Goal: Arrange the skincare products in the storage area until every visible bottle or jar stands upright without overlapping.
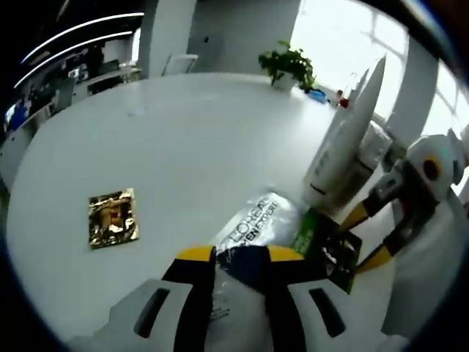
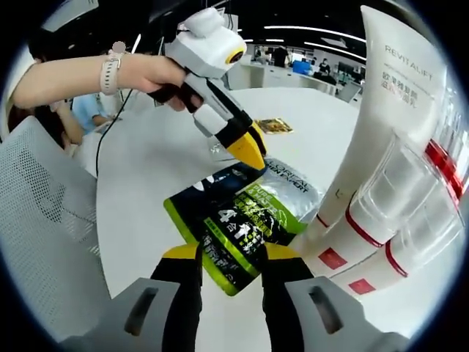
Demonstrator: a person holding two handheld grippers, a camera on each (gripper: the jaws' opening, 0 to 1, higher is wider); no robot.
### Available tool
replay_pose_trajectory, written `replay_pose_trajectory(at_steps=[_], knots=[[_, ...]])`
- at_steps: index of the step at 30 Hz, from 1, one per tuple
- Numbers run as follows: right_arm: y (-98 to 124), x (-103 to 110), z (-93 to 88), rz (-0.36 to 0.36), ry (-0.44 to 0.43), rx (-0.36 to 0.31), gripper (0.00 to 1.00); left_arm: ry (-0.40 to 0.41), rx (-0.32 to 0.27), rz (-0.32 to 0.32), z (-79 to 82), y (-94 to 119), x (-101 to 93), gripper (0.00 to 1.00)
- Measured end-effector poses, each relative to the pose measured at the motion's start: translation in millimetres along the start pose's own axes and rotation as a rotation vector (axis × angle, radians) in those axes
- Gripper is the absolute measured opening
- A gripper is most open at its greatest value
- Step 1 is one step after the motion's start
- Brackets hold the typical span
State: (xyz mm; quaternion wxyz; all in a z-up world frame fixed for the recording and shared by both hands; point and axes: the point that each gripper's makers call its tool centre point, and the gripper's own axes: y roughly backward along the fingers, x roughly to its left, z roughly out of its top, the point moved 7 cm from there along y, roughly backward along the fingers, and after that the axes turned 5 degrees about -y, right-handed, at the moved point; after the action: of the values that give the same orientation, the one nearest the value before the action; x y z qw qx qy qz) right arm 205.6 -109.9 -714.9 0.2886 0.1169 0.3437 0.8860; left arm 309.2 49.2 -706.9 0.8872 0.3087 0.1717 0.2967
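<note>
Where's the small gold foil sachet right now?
The small gold foil sachet lies flat on the white table, left of the left gripper in the left gripper view, apart from the other products.

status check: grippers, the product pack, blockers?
Left gripper and right gripper both shut on the sachet pack, held between them. White tube upright beside it. Gold sachet lies apart.

The white table (image 1: 168, 139) lies open across its left and far stretches, broken only by a small gold packet (image 1: 113, 218). To the right, a tall white tube (image 1: 348, 143) and a flat sachet (image 1: 258, 224) block passage.
</note>
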Motion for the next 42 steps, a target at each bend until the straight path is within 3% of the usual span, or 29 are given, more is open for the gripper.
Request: replay_pose_trajectory(at_steps=[11,24,38,42], knots=[[-1.0,0.6,-0.1,0.000,-0.001,0.000,0.32,0.006,-0.025,-0.020,6.6,32.7,-29.3,0.25],[-1.8,0.7,0.5,0.008,-0.001,-0.002,0.33,-0.044,-0.050,0.037,11.6,60.4,-45.3,0.29],[-1.1,0.7,1.5,0.007,0.008,0.003,0.35,-0.042,-0.045,0.121,-2.3,92.3,-60.8,0.41],[11.6,0.7,15.4,0.010,0.025,-0.036,0.36,-0.031,-0.048,0.157,-3.5,103.8,-62.2,0.43]])
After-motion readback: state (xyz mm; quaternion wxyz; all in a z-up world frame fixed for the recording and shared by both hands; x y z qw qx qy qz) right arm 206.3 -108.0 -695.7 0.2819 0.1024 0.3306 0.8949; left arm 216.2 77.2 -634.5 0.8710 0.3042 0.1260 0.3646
